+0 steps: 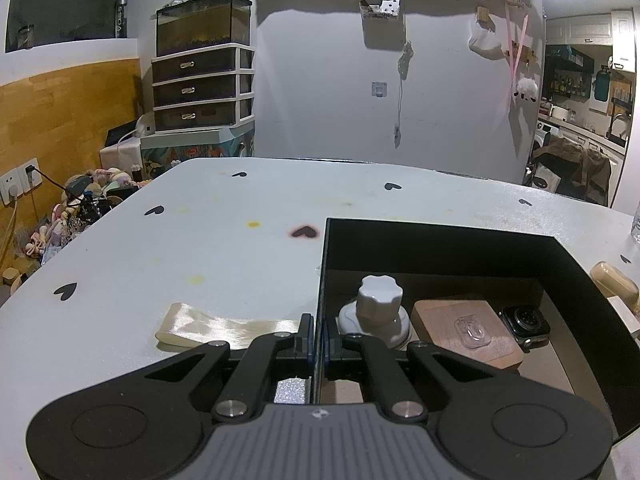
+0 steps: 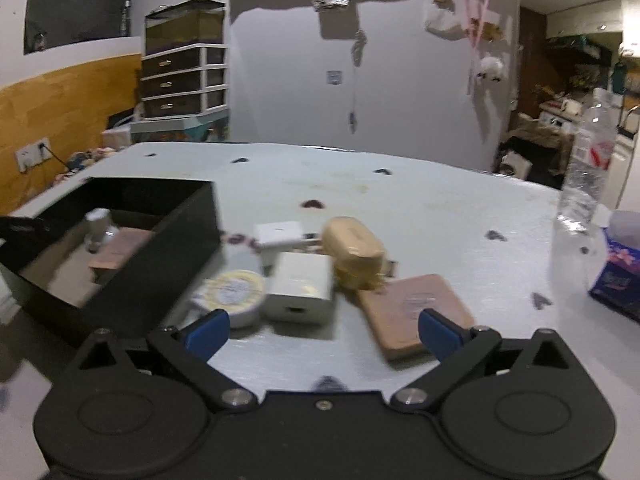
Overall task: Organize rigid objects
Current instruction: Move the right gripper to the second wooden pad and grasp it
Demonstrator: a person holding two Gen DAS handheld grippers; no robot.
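My left hand-held gripper (image 1: 316,344) is clamped on the black box (image 1: 440,240) wall, steadying it. My right hand-held gripper (image 2: 320,334), jaws wide apart and empty, faces the white charger block (image 2: 300,286) on the desk (image 2: 440,208), right of the box. Next: straddle it squarely and close.

An open black box (image 1: 440,240) sits at the left, holding an upright white knob-topped jar (image 1: 376,312), a flat wooden block (image 1: 468,332) and a smartwatch (image 1: 524,322). Right of it lie a round tin (image 2: 234,290), two white adapters (image 2: 300,284) (image 2: 278,234), a tan case (image 2: 352,246) and a pinkish slab (image 2: 412,312).
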